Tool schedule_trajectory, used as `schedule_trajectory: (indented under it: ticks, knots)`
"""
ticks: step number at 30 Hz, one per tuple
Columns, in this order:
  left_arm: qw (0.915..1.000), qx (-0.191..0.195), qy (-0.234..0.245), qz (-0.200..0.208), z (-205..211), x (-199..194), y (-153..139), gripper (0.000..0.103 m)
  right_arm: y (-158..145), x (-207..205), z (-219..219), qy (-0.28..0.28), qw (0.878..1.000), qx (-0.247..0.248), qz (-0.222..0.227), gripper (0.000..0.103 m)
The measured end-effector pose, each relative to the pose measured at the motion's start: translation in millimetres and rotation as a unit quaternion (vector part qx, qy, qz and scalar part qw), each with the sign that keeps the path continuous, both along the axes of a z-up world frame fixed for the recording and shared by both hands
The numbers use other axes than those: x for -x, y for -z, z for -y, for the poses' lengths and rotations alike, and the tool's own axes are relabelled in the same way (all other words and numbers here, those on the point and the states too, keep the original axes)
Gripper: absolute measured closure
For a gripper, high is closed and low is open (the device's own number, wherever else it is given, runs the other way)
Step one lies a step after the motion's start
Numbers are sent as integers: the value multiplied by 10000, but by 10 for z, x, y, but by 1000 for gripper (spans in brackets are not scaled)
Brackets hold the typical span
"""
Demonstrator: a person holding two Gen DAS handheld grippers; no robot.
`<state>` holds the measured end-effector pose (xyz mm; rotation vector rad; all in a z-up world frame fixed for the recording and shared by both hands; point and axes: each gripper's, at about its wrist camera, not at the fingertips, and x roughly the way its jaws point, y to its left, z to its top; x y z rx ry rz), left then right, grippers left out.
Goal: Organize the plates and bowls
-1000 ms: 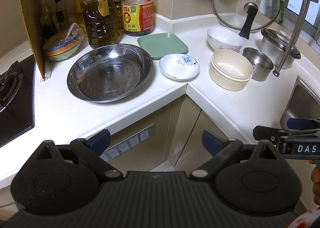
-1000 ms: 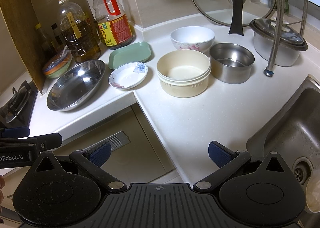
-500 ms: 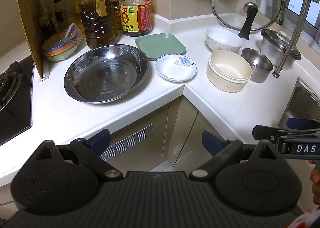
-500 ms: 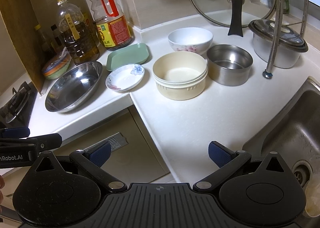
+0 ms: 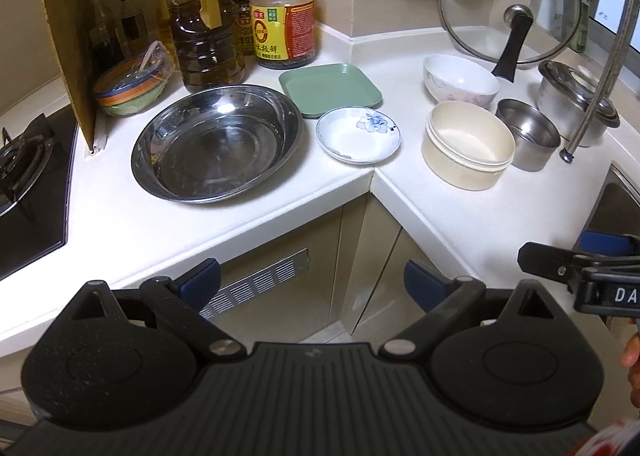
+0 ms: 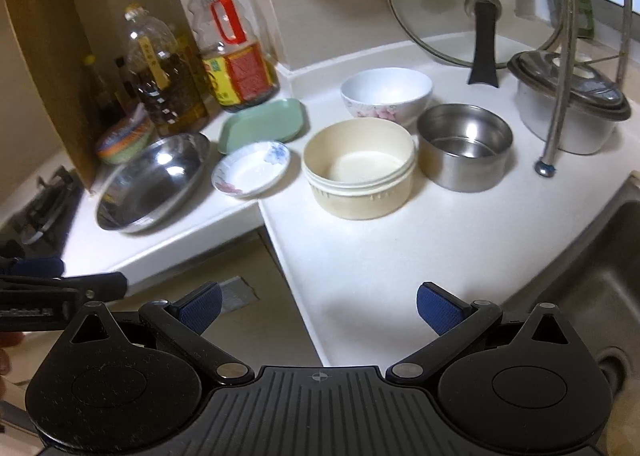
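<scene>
On the white corner counter lie a wide steel basin (image 5: 216, 141) (image 6: 154, 181), a green square plate (image 5: 330, 89) (image 6: 262, 127), a small white saucer with a blue flower (image 5: 358, 134) (image 6: 251, 168), a cream tub (image 5: 468, 143) (image 6: 360, 171), a white floral bowl (image 5: 460, 79) (image 6: 386, 95) and a small steel bowl (image 5: 528, 133) (image 6: 464, 145). My left gripper (image 5: 312, 282) hangs open in front of the cabinet, below the basin and saucer. My right gripper (image 6: 318, 306) is open over the counter's front edge, short of the cream tub. Neither holds anything.
Oil and sauce bottles (image 5: 206, 27) stand at the back wall beside a striped bowl (image 5: 132, 85). A glass lid (image 5: 510, 3) leans in the corner by a lidded pot (image 6: 568, 103). A gas hob (image 5: 24, 175) lies left, a sink (image 6: 592, 268) right, with a faucet hose (image 6: 560, 55).
Both grippers have edged forward toward the counter, so the dishes look a little nearer. The right view has swung slightly right. Both stay open.
</scene>
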<state>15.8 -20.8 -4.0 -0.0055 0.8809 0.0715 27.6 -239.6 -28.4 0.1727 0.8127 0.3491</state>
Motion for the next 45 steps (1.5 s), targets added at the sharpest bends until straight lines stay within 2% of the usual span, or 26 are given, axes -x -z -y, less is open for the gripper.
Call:
schedule_trajectory:
  ticks: [7,14,19,26,31,33,35,37,39,45]
  knots:
    - [9996,17,-265,52,-56,-14,-25,4,30,-89,8,-204,9996,138,134,0]
    - [9989,-28,-369,280,-187,-223,-113,4,5,-344,-47,-317,9992,-104,236,0]
    - [9985,-78,-324,426,-333,-538,-128,5,-61,-569,-175,-339,9981,-186,484,0]
    - [9988,-21,-92,489,-529,-1148,-106,6,-149,-1090,-385,-139,9971,-294,685,0]
    - [9986,55,181,499,-655,-1614,-96,14,-169,-1518,-586,16,9967,-293,754,1]
    - [9984,84,269,494,-696,-1806,-82,15,-160,-1669,-657,34,9968,-276,745,14]
    - [9982,70,347,490,-723,-1983,-57,15,-138,-1828,-745,49,9973,-222,696,19]
    - [9979,94,456,460,-743,-2144,-23,22,-95,-1965,-818,83,9978,-175,639,23]
    - [9977,163,532,380,-770,-2318,32,29,-45,-2110,-889,131,9984,-105,547,32]
    - [9970,321,682,155,-832,-2722,215,41,114,-2470,-1022,307,9993,-17,234,46]
